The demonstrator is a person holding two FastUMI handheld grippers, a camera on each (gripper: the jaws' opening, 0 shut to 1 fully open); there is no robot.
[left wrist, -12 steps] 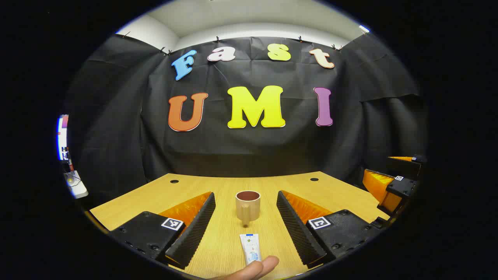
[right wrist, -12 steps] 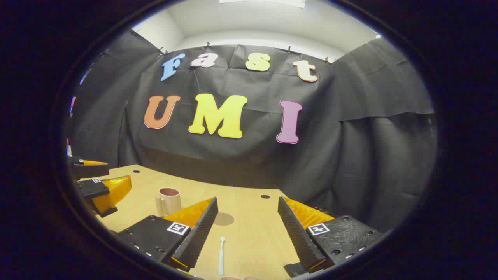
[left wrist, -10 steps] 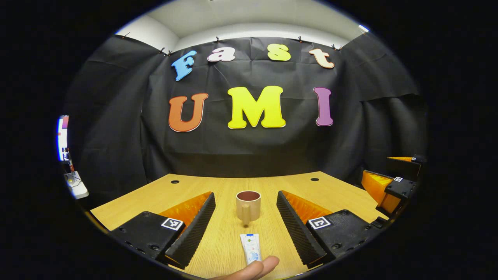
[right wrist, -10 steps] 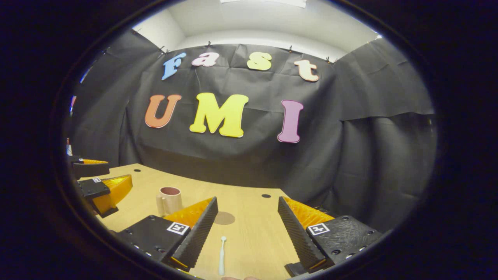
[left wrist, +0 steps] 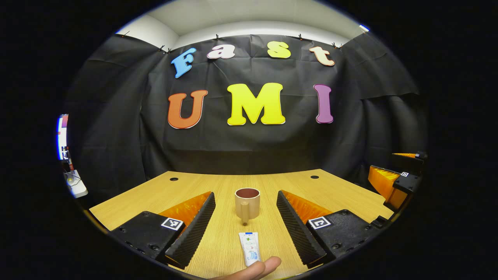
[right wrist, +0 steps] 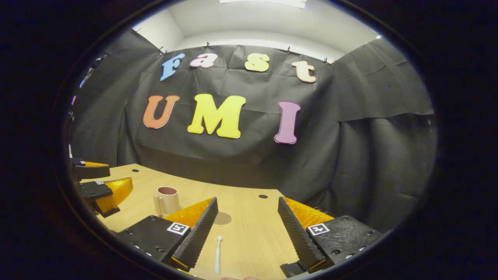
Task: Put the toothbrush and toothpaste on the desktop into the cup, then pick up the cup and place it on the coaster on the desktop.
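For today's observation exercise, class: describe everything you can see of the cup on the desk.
The cup is a small beige mug with a darker, reddish-brown inside, smooth like ceramic or plastic. It stands upright and looks empty on the wooden desktop. In the left gripper view its handle faces the camera, and it sits apart from the toothpaste lying nearer. In the right gripper view it stands left of the coaster, not on it. Nothing touches it but the desk.
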